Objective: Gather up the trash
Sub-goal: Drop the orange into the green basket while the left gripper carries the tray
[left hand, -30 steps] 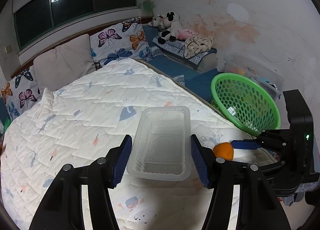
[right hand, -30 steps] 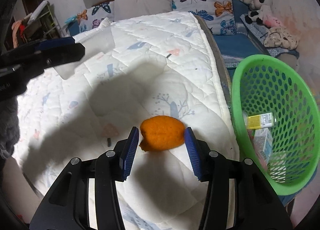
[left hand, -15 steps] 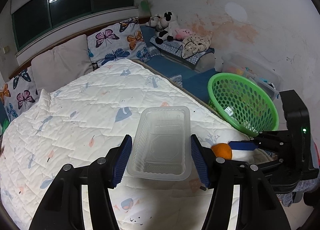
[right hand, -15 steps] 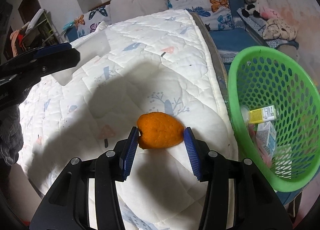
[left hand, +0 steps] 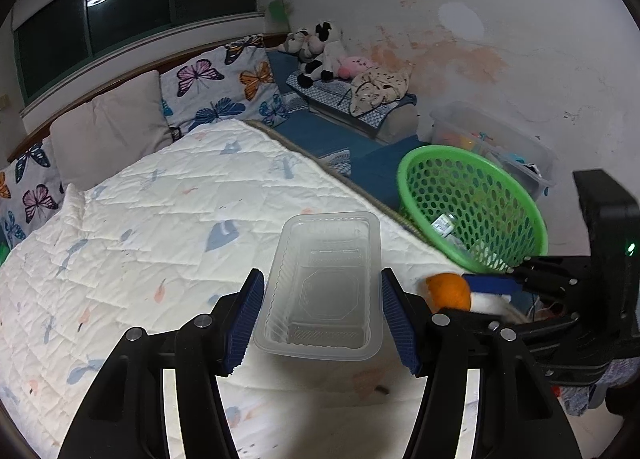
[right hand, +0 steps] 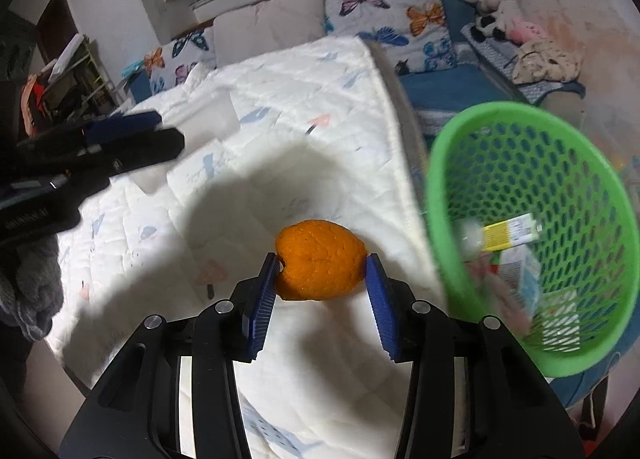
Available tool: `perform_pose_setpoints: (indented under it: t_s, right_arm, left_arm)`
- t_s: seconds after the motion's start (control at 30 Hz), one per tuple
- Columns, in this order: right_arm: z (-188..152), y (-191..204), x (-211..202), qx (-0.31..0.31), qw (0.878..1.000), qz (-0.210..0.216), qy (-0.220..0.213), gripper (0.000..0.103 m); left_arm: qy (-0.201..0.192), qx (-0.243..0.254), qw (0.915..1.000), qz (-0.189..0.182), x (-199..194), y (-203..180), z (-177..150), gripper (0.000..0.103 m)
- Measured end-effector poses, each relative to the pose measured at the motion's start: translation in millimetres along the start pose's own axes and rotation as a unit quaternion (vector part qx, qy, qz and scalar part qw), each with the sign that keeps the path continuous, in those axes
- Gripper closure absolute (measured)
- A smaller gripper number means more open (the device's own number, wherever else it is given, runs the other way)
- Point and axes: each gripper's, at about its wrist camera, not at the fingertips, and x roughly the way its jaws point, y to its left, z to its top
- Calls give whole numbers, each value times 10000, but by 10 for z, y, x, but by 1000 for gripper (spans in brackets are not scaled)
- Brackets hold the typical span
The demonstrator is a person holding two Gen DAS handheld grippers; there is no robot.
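My left gripper (left hand: pixel 322 317) is shut on a clear plastic tray (left hand: pixel 322 287) and holds it above the white quilted bed (left hand: pixel 160 227). My right gripper (right hand: pixel 322 291) is shut on an orange peel (right hand: pixel 320 265), held above the bed's right edge. The peel (left hand: pixel 448 291) and right gripper (left hand: pixel 486 293) also show in the left wrist view. A green mesh basket (right hand: pixel 576 163) stands right of the bed, close to the peel, with a yellow carton (right hand: pixel 510 231) and other packaging inside. The basket (left hand: pixel 472 207) shows in the left wrist view too.
Butterfly pillows (left hand: pixel 224 87) and a beige pillow (left hand: pixel 108 127) line the bed head. Plush toys (left hand: pixel 320 51) sit on a blue bench. A clear storage bin (left hand: pixel 492 143) stands behind the basket by the wall. A small dark speck (right hand: pixel 210 291) lies on the quilt.
Both grippers have lifted and moved right toward the basket with their loads. The basket looms larger in the right wrist view.
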Motion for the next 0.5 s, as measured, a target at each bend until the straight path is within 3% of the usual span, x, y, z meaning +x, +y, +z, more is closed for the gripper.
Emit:
perform_pose_setpoints:
  t_s: [0.5]
  right_arm:
    - [135, -1009, -437, 707, 9924, -937, -377, 56]
  left_arm:
    - [-65, 452, 9980, -446, 355, -817, 477, 46]
